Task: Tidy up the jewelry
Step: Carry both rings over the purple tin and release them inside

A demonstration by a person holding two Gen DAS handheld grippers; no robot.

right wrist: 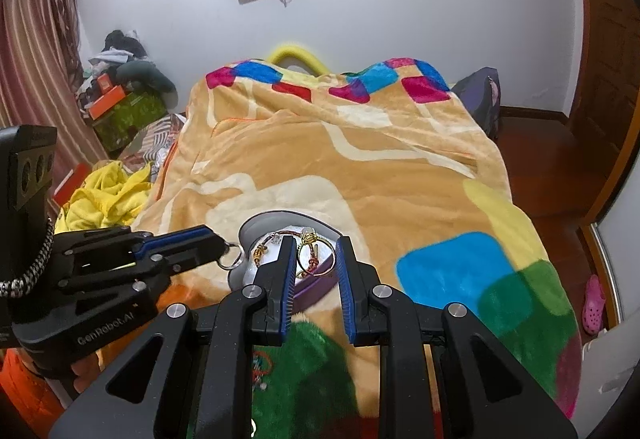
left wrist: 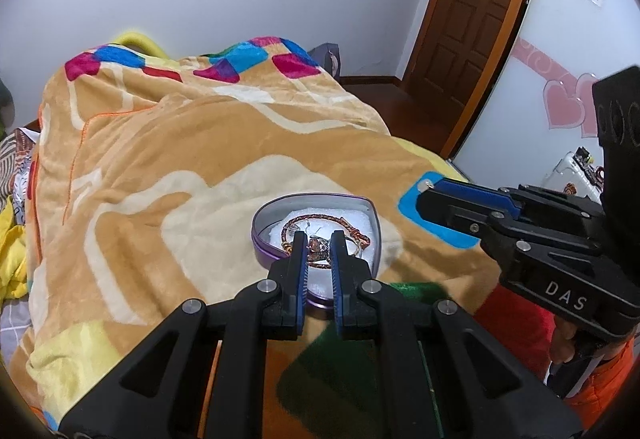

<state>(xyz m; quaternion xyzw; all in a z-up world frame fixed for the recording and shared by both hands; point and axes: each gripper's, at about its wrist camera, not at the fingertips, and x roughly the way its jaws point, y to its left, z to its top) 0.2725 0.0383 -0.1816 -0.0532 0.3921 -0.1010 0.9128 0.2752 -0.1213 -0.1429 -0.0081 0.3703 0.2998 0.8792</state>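
Right wrist view: left gripper (right wrist: 224,253) fingers pinch a silver ring (right wrist: 235,257).

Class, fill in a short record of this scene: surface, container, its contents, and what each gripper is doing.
surface: blanket on a bed
container: heart-shaped tin, open
contents: braided bracelet, gold ring
left gripper: jaws shut on silver ring, over the tin
right gripper: beside the tin; jaws' state unclear

Beads (right wrist: 262,365) on blanket blurred, half hidden behind right gripper's frame.
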